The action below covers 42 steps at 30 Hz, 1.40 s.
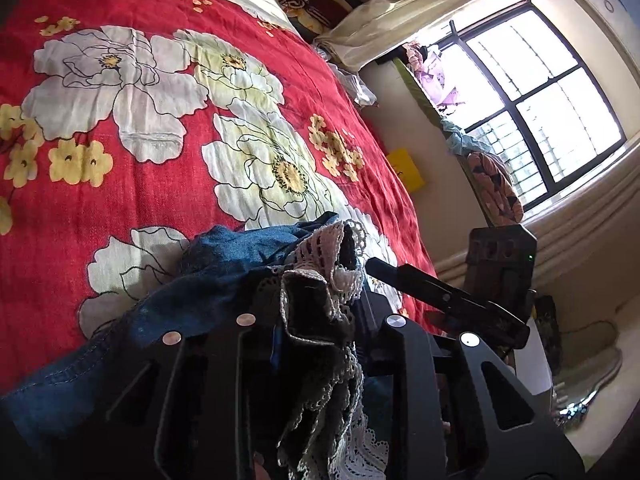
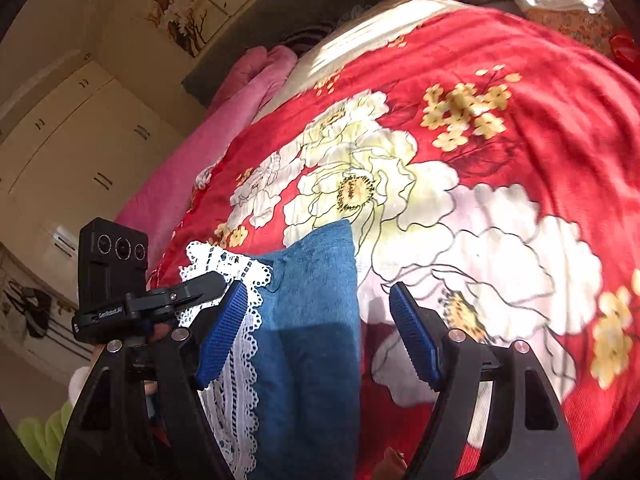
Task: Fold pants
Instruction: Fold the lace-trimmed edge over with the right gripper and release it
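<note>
Blue denim pants (image 2: 312,344) with white lace trim (image 2: 236,320) lying on red floral bedspread (image 2: 520,120), occupying 6 o'clock portion of right wrist view. Right gripper (image 2: 316,332) hovering over pants, jaws spread wide, blue pads (image 2: 412,340) flanking denim. Left gripper (image 1: 320,320) showing at 6 o'clock of left wrist view, jaws pinching bunched lace and denim (image 1: 224,276). Pink blanket (image 2: 224,128) lying at 10 o'clock. Window (image 1: 536,92) glowing at 2 o'clock.

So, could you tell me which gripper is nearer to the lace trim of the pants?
Left. The left gripper is clamped on the lace trim; the right gripper is open, with the trim beside its left finger.
</note>
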Each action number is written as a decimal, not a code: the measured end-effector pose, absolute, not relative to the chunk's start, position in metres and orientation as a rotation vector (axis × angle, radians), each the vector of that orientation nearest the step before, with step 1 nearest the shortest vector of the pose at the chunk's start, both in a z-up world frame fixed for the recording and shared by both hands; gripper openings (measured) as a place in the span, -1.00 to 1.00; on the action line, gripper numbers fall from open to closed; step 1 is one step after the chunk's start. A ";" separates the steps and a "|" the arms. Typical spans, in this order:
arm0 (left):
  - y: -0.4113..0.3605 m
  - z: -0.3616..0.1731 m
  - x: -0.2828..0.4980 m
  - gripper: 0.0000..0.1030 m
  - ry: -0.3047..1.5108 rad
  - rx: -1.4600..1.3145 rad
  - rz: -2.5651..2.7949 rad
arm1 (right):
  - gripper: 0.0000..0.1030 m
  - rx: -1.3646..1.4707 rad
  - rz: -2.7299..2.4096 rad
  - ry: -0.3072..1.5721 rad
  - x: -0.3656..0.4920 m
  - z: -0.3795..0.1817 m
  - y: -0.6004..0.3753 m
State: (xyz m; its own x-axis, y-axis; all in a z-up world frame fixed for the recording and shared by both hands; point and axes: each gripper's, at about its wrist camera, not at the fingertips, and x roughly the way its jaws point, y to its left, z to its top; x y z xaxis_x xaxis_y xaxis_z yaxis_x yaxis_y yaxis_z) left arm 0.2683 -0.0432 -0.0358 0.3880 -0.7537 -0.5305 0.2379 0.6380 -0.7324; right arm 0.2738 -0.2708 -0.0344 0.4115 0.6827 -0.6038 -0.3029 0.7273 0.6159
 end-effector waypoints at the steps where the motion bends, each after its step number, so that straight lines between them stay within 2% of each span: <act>1: -0.042 -0.035 0.268 -0.69 0.971 -0.628 -0.690 | 0.29 0.446 0.648 0.998 0.284 -0.042 -0.264; 2: -0.041 -0.033 0.268 -0.69 0.955 -0.639 -0.697 | -0.13 0.439 0.666 1.030 0.292 -0.048 -0.258; 4: -0.038 -0.028 0.266 -0.71 0.918 -0.657 -0.709 | -0.69 0.425 0.682 1.054 0.299 -0.054 -0.253; 6: -0.033 -0.022 0.264 -0.72 0.885 -0.659 -0.707 | -0.78 0.450 0.694 1.017 0.299 -0.050 -0.260; 10: -0.021 -0.032 0.265 -0.75 0.875 -0.652 -0.629 | -0.78 0.484 0.667 0.961 0.301 -0.043 -0.278; 15: -0.020 -0.053 0.267 -0.74 0.935 -0.635 -0.542 | -0.67 0.379 0.624 1.005 0.307 -0.059 -0.261; 16: -0.018 -0.053 0.265 -0.70 0.935 -0.642 -0.539 | -0.58 0.389 0.629 1.002 0.306 -0.058 -0.262; 20: -0.009 -0.038 0.252 -0.57 0.898 -0.644 -0.543 | 0.21 0.429 0.614 0.951 0.292 -0.041 -0.278; 28: 0.001 -0.015 0.208 -0.16 0.847 -0.631 -0.524 | 0.41 0.396 0.624 0.844 0.237 -0.006 -0.287; 31: -0.004 -0.017 0.181 -0.10 0.871 -0.648 -0.544 | 0.58 0.384 0.610 0.826 0.211 -0.003 -0.290; 42: -0.044 -0.044 0.119 0.04 1.044 -0.700 -0.582 | 0.59 0.364 0.584 0.841 0.151 -0.025 -0.296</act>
